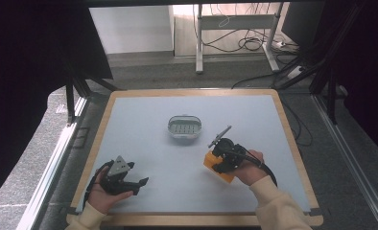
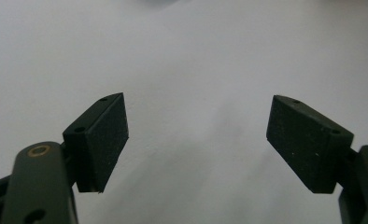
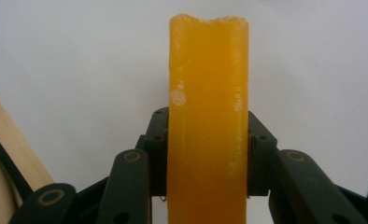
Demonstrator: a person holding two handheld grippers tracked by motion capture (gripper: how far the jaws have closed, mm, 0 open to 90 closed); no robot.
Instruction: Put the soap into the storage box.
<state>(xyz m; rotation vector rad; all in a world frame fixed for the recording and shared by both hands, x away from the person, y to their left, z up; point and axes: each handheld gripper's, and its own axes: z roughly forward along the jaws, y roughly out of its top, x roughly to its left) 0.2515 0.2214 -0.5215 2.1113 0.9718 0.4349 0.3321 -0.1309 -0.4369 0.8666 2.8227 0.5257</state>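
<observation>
Grey tabletop (image 1: 168, 158) under me: right gripper (image 3: 208, 154) clenched on translucent orange soap-like bar (image 3: 208, 93), left gripper (image 2: 196, 140) spread wide, nothing between.

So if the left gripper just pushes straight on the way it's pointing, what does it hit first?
Probably nothing: the left gripper, jaws open, points right across bare table. The orange bar in the right gripper seems off that line, though depth is unclear.

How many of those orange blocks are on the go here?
1. The orange soap bar is clamped in the right gripper, at the table's right side. The soap dish mid-table looks empty, though its inside is hard to make out.
</observation>
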